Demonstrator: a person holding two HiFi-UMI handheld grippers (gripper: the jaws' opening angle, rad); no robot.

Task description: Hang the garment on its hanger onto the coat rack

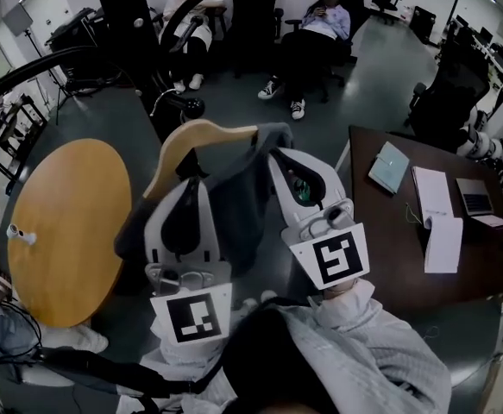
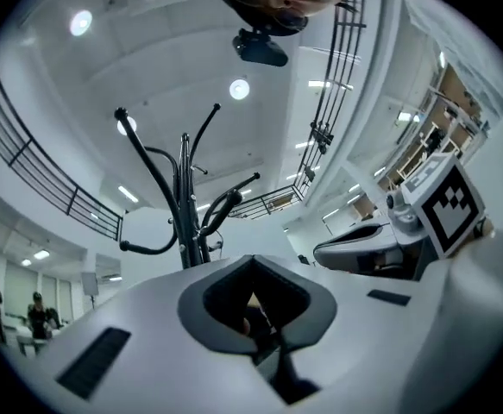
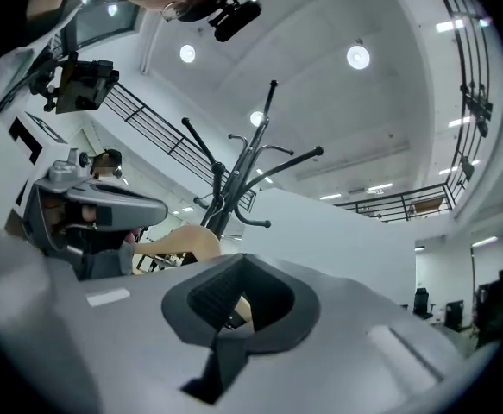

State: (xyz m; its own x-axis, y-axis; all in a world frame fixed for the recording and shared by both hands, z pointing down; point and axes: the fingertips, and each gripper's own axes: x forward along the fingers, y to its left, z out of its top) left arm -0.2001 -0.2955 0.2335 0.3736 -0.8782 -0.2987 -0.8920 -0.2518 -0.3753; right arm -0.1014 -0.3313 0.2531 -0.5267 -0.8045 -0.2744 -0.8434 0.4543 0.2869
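Note:
A wooden hanger [image 1: 201, 134] carries a dark grey garment [image 1: 234, 198], and I hold both up in front of me. My left gripper [image 1: 189, 164] is shut on the hanger's left arm; wood and dark cloth show between its jaws [image 2: 253, 313]. My right gripper [image 1: 283, 158] is shut on the cloth-covered right shoulder, and pale wood shows in its jaw gap [image 3: 239, 309]. The black coat rack [image 1: 139, 33] stands just beyond the hanger, at the upper left. It rises straight ahead with curved hooks in the left gripper view [image 2: 185, 205] and the right gripper view [image 3: 234, 179]. The hanger's hook is hidden.
A round wooden table [image 1: 61, 231] lies to the left. A dark desk [image 1: 389, 240] with notebooks and a laptop lies to the right. People sit on chairs [image 1: 316, 41] behind the rack. Black office chairs [image 1: 449, 93] stand at the far right.

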